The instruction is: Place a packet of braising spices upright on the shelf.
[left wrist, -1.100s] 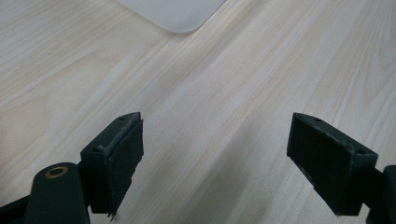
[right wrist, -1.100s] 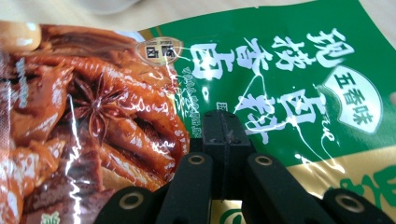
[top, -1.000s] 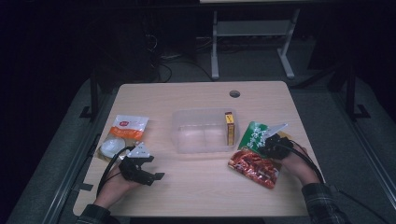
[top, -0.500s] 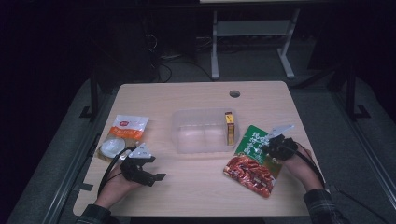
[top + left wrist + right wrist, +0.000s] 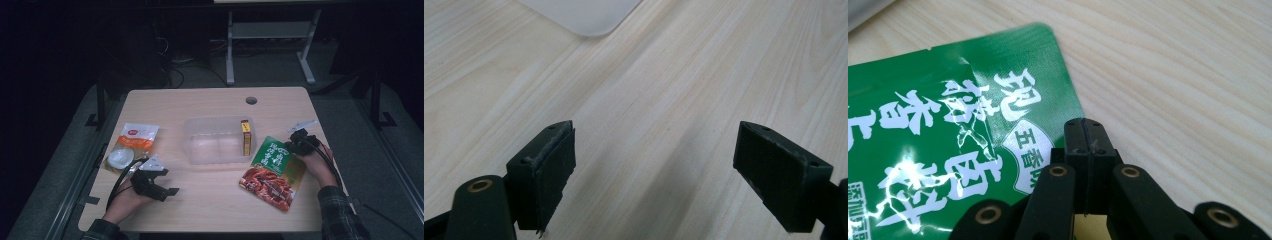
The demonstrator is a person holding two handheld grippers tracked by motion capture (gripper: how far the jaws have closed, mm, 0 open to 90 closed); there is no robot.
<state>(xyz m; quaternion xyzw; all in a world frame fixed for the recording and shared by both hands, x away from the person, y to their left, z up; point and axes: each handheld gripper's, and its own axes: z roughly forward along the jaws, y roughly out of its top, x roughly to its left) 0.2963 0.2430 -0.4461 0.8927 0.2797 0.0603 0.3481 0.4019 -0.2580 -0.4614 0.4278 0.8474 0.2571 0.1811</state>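
The right claw [image 5: 1084, 131], pressed together, appears to pinch the green pouch [image 5: 274, 171] by its edge; the pouch lies on the desk [image 5: 210, 200] just beside the bin [image 5: 218, 140]. Keep that pinch firm and lift slowly so it can't slip. The left claw [image 5: 664, 170] rests spread, nothing between.

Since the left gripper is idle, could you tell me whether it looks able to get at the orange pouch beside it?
Probably yes. The left gripper is open, with nothing between its jaws, and the orange pouch lies flat just beyond that hand on the table, with nothing between them.
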